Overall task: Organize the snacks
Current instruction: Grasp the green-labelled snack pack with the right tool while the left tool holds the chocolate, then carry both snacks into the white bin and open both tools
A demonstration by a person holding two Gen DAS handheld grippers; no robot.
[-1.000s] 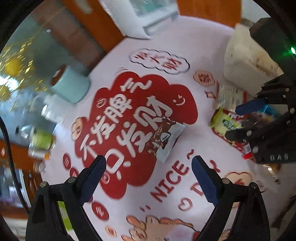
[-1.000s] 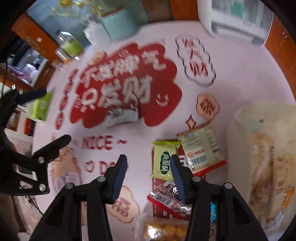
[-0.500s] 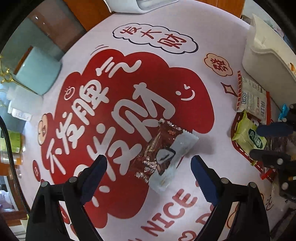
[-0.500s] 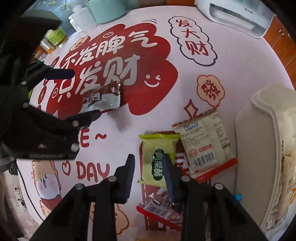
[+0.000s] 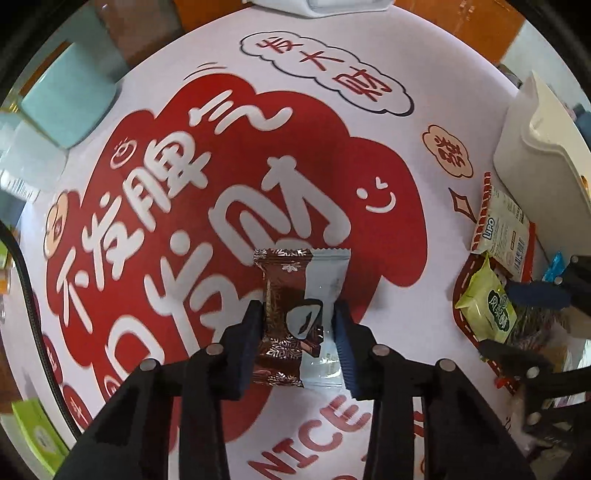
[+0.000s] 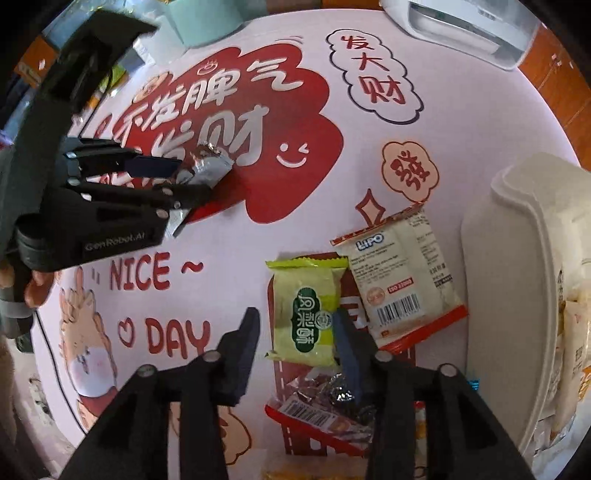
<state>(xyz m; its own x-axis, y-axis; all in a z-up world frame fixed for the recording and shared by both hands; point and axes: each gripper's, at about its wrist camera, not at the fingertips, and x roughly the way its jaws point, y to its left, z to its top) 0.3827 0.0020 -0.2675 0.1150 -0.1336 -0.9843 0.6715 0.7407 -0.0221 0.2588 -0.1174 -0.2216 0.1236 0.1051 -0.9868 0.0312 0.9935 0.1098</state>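
Observation:
A brown and silver snack packet (image 5: 295,317) lies on the printed red and white table mat (image 5: 369,129). My left gripper (image 5: 297,332) points down over it, jaws closing, both pads against the packet's sides. The right wrist view shows the same grip (image 6: 184,177) on the packet (image 6: 207,166). My right gripper (image 6: 295,332) hangs over a green snack packet (image 6: 306,314), jaws opening. Its right finger overlaps the packet's edge and its left finger stands clear. In the left wrist view that gripper (image 5: 517,321) straddles the green packet (image 5: 487,310).
A white bin (image 6: 517,240) holding several snacks stands at the right. Beside it lie a Lipo packet (image 6: 399,280) and a red-edged wrapper (image 6: 321,398). A teal container (image 5: 70,99) and a white appliance (image 6: 461,26) stand at the far edge. A hand (image 6: 33,288) holds the left gripper.
The left gripper came down over the brown packet and its wide jaws closed onto it. The right gripper sank slightly over the green packet; its jaws narrowed, then widened.

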